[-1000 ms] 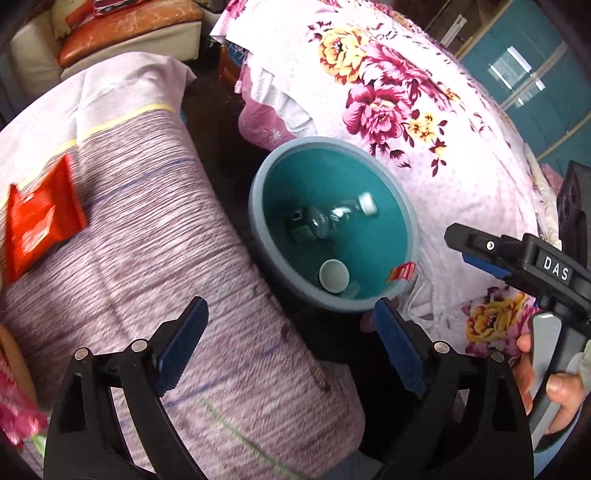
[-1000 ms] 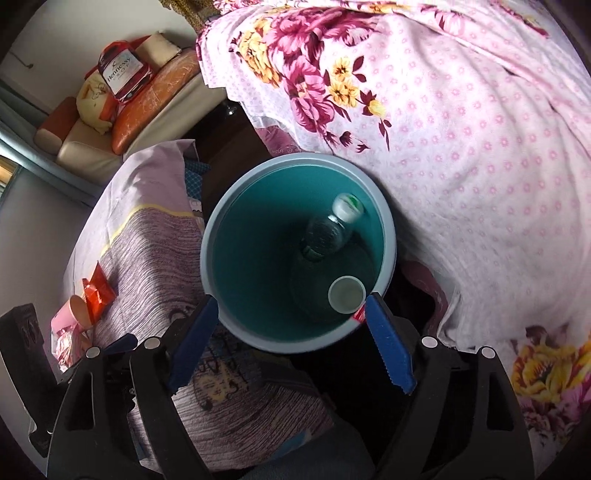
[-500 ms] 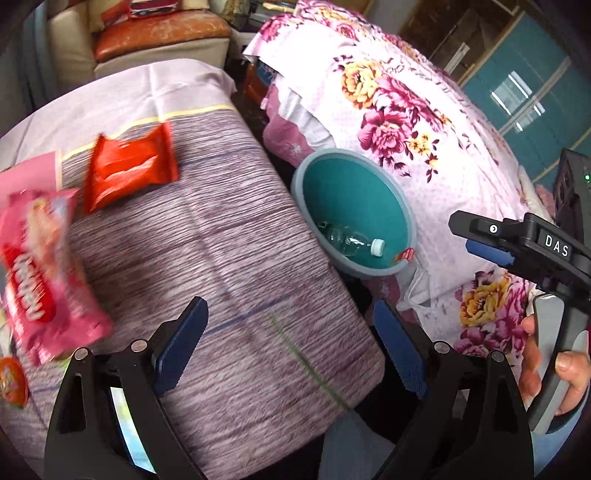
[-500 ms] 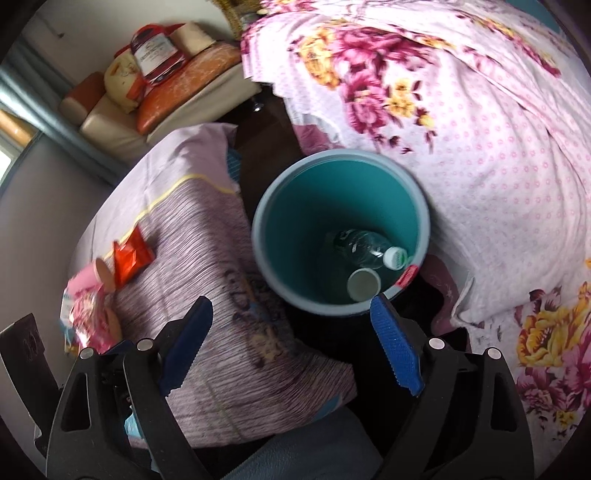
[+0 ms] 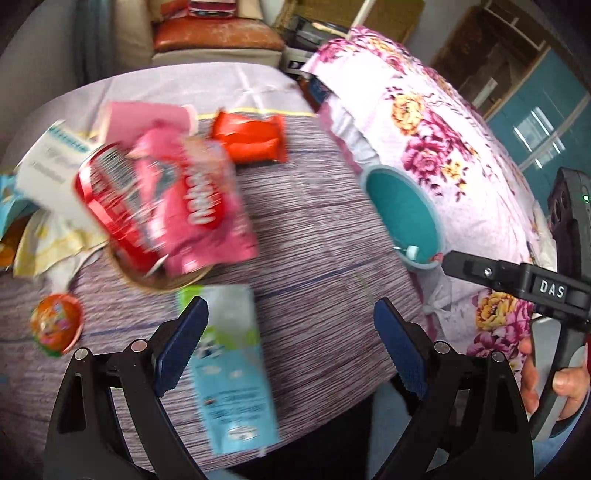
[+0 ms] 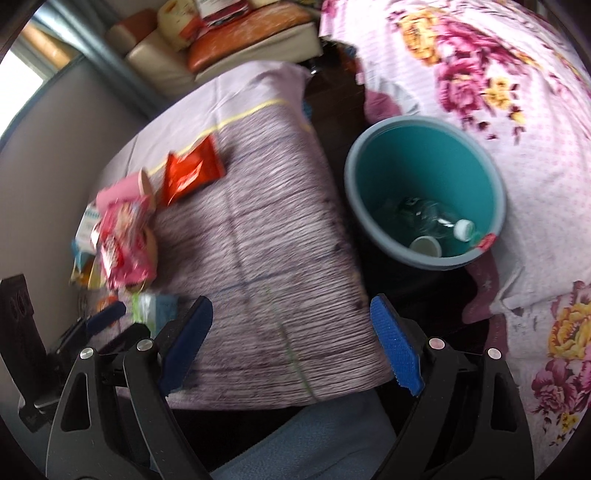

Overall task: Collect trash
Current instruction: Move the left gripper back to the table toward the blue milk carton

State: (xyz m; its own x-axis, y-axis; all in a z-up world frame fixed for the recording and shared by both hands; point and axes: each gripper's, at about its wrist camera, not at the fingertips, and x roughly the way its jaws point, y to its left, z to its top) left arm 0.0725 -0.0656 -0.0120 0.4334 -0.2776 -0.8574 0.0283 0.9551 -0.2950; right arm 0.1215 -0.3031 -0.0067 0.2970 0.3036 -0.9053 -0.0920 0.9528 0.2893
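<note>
Trash lies on a table under a striped purple cloth (image 5: pixel 317 236): a pink snack bag (image 5: pixel 192 199), an orange-red wrapper (image 5: pixel 251 138), a light blue and green packet (image 5: pixel 229 362), a small orange cup (image 5: pixel 55 326). My left gripper (image 5: pixel 291 347) hangs open above the blue packet, nothing between its pads. A teal bin (image 6: pixel 424 192) stands between table and bed; a clear bottle (image 6: pixel 432 218) and a small white cup (image 6: pixel 424 245) lie inside. My right gripper (image 6: pixel 291 347) is open and empty over the table's near edge, left of the bin.
A bed with a pink floral cover (image 6: pixel 498 85) fills the right side. A sofa with orange cushions (image 5: pixel 214 33) stands beyond the table. Papers and a red packet (image 5: pixel 103 199) pile at the table's left. A hand (image 5: pixel 561 384) holds the right gripper's handle.
Both grippers swung left, away from the bin and over the table. The bin slid to the right in both views and the snack bags and packet came into sight. Both stayed open.
</note>
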